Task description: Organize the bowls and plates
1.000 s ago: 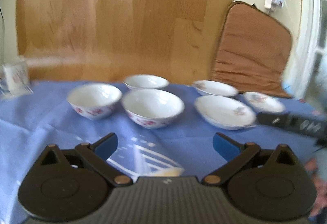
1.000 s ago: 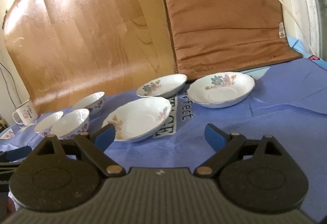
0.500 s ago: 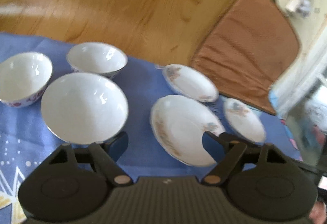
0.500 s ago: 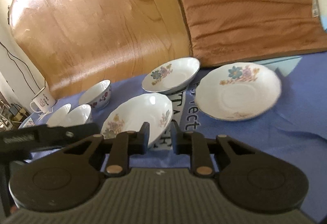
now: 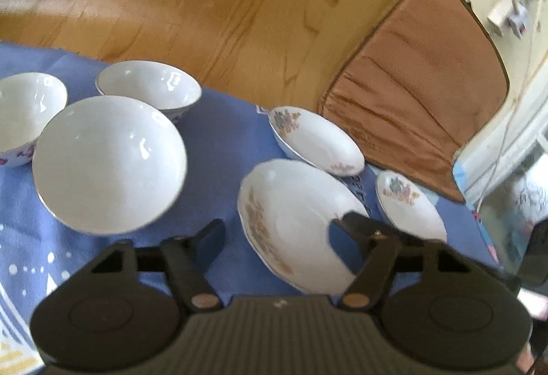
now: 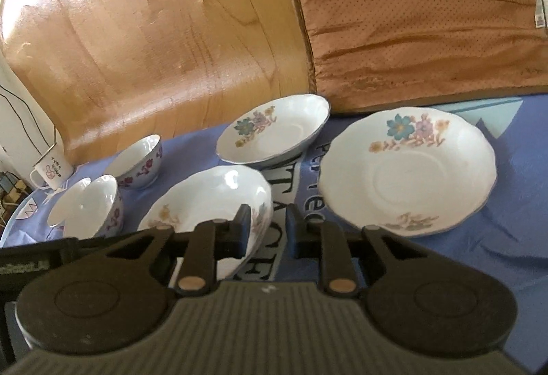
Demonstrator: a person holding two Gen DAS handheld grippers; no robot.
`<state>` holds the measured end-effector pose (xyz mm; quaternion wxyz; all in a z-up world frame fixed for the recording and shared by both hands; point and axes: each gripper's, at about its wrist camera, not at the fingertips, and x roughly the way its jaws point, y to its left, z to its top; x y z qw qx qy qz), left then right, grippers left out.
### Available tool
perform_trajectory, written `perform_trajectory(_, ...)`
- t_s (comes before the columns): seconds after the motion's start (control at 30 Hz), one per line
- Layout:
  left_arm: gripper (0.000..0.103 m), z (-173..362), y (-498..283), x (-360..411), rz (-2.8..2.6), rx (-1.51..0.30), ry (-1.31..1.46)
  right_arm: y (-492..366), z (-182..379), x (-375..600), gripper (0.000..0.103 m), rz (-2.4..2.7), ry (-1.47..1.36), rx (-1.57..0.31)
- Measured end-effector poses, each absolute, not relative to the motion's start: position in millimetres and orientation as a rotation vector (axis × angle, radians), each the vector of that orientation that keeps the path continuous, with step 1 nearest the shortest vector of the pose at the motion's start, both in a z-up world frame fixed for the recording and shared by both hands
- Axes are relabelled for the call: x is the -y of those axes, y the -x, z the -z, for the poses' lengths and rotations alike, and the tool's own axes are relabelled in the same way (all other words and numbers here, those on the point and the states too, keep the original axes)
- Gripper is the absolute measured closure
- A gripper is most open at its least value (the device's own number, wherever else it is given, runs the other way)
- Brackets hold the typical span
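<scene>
Three white bowls and three flowered plates stand on a blue cloth. In the left wrist view, the big bowl (image 5: 109, 162) is front left, with two smaller bowls (image 5: 149, 89) (image 5: 24, 116) behind it. My left gripper (image 5: 275, 233) is open and empty above the near plate (image 5: 298, 224). In the right wrist view, my right gripper (image 6: 267, 231) has its jaws narrowed to a small gap, holding nothing, above the right edge of the near plate (image 6: 209, 200). A large plate (image 6: 407, 169) lies to the right and a third plate (image 6: 274, 128) behind.
A wooden board (image 6: 154, 32) and a brown cushion (image 6: 421, 15) lean against the wall behind the dishes. A white mug (image 6: 51, 169) stands at the far left. The other gripper's dark body (image 6: 34, 258) shows at the left edge of the right wrist view.
My left gripper has risen and tilted down over the dishes, moving right toward the near plate. My right gripper has narrowed from wide open to a small gap and moved closer to the plates.
</scene>
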<state>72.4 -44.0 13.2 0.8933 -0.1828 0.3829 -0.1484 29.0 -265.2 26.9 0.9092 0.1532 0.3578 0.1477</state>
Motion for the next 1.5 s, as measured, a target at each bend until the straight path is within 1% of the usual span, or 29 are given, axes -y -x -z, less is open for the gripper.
perform_trajectory(0.03, 0.063, -11.8, -75.4, 40.1, 0.306, -0.797, 0.401, -29.7, -26.3, 265.2, 0.08, -0.307, -0.315, -0.737)
perform_trajectory(0.07, 0.07, -10.2, -78.1, 36.6, 0.307, -0.801, 0.421, -31.1, -25.4, 263.9, 0.081, -0.31, -0.312, -0.735)
perform_trajectory(0.1, 0.083, -7.1, -81.2, 32.4, 0.313, -0.811, 0.447, -30.6, -24.6, 262.6, 0.082, -0.316, -0.307, -0.731)
perform_trajectory(0.13, 0.09, -4.3, -82.9, 29.1, 0.311, -0.813, 0.466, -31.5, -23.4, 260.5, 0.084, -0.32, -0.303, -0.727)
perform_trajectory(0.2, 0.093, -0.2, -84.2, 23.2, 0.312, -0.804, 0.487, -31.7, -22.6, 256.8, 0.085, -0.326, -0.286, -0.713)
perform_trajectory(0.3, 0.093, -2.3, -82.0, 23.0, 0.324, -0.81, 0.477, -29.8, -23.9, 257.1, 0.087, -0.328, -0.272, -0.706)
perform_trajectory(0.43, 0.092, -12.5, -64.8, 35.8, 0.359, -0.816, 0.427, -19.4, -30.9, 262.2, 0.087, -0.312, -0.278, -0.735)
perform_trajectory(0.5, 0.092, -18.9, -53.4, 45.4, 0.406, -0.813, 0.425, -3.4, -39.4, 268.3, 0.087, -0.304, -0.245, -0.715)
perform_trajectory(0.63, 0.092, -26.2, -27.2, 88.0, 0.515, -0.823, 0.363, 35.3, -56.3, 296.8, 0.087, -0.253, -0.252, -0.685)
perform_trajectory(0.8, 0.09, -18.8, -3.7, 152.6, 0.692, -0.88, 0.272, 85.7, -63.9, 348.8, 0.088, -0.091, -0.271, -0.664)
perform_trajectory(0.97, 0.09, -6.9, 7.9, 198.1, 0.751, -0.916, 0.203, 116.6, -52.9, 397.0, 0.088, 0.031, -0.341, -0.695)
perform_trajectory(1.03, 0.089, -7.3, 12.0, 205.4, 0.751, -0.882, 0.165, 122.5, -45.4, 408.5, 0.087, 0.061, -0.371, -0.712)
perform_trajectory(1.1, 0.085, -8.4, 15.3, 207.8, 0.759, -0.866, 0.14, 126.4, -40.4, 412.7, 0.085, 0.06, -0.393, -0.701)
perform_trajectory(1.13, 0.084, -8.3, 15.9, 207.5, 0.763, -0.865, 0.139, 127.3, -39.6, 410.5, 0.082, 0.054, -0.39, -0.696)
perform_trajectory(1.17, 0.084, -8.6, 16.2, 205.6, 0.767, -0.866, 0.138, 126.9, -38.7, 407.5, 0.081, 0.048, -0.374, -0.692)
perform_trajectory(1.23, 0.08, -11.4, 12.3, 197.6, 0.763, -0.869, 0.146, 129.0, -41.0, 404.5, 0.073, 0.048, -0.343, -0.68)
perform_trajectory(1.3, 0.077, -15.6, 9.2, 187.0, 0.746, -0.844, 0.168, 130.3, -48.0, 406.2, 0.073, 0.062, -0.324, -0.645)
perform_trajectory(1.37, 0.076, -22.3, 5.5, 168.4, 0.717, -0.806, 0.185, 132.8, -57.4, 412.4, 0.071, 0.082, -0.321, -0.597)
perform_trajectory(1.5, 0.075, -28.7, -9.0, 126.8, 0.608, -0.765, 0.206, 127.1, -76.1, 420.4, 0.071, 0.086, -0.319, -0.557)
